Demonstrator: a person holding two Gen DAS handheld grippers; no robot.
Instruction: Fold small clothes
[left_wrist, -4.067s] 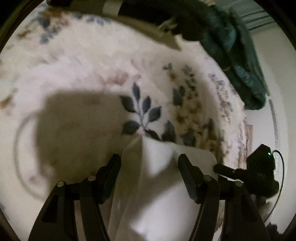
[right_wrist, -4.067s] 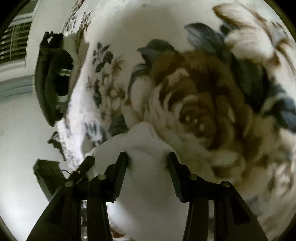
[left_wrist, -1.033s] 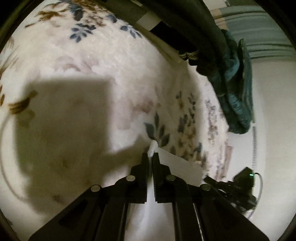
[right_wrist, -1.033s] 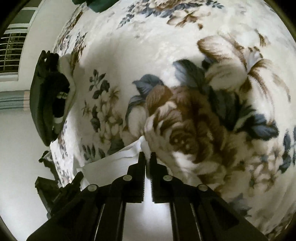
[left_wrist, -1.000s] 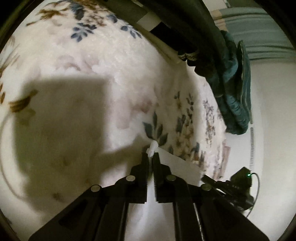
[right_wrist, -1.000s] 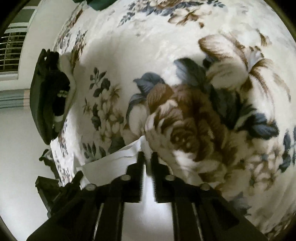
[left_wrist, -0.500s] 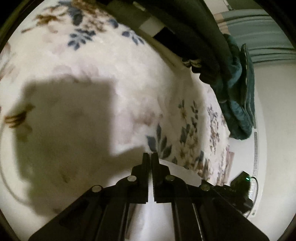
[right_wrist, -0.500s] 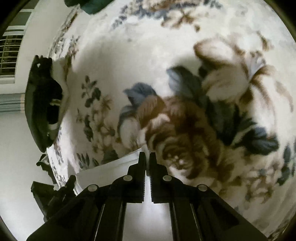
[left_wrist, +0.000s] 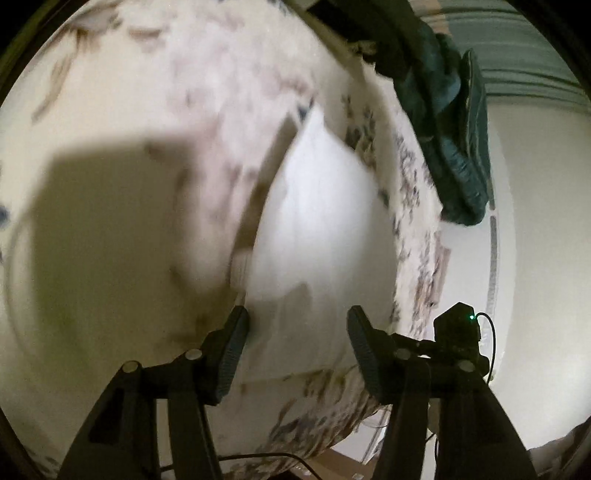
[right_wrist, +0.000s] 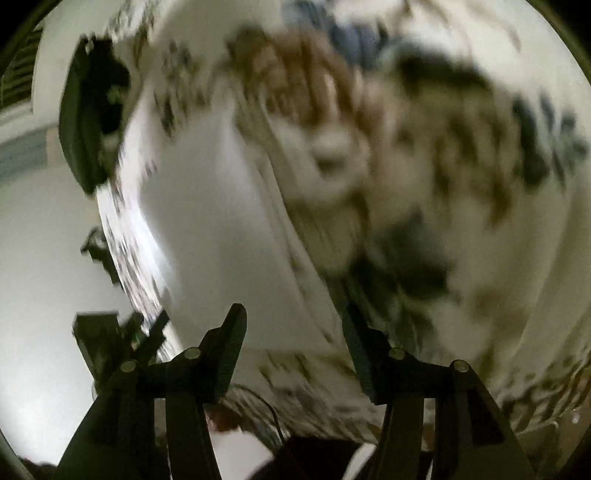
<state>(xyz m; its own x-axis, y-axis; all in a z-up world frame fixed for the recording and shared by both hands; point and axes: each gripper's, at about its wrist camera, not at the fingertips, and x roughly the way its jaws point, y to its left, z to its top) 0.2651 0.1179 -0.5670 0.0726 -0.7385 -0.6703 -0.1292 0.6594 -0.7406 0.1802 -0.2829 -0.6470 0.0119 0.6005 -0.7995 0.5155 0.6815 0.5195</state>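
Observation:
A small white garment (left_wrist: 317, 229) lies folded on the floral blanket (left_wrist: 129, 221), just ahead of my left gripper (left_wrist: 297, 325), which is open and empty. The same garment (right_wrist: 221, 236) shows in the right wrist view, ahead and left of my right gripper (right_wrist: 293, 321), also open and empty. Both views are blurred by motion.
A dark teal cloth (left_wrist: 454, 129) is piled at the blanket's far right edge. A black device with a green light (left_wrist: 458, 328) sits beside the bed edge. A black object (right_wrist: 92, 122) stands at the blanket's left edge in the right wrist view. White floor lies beyond.
Both grippers were shut on the white garment's edge half a second ago. Now both are open and pulled back, and the garment lies released on the blanket.

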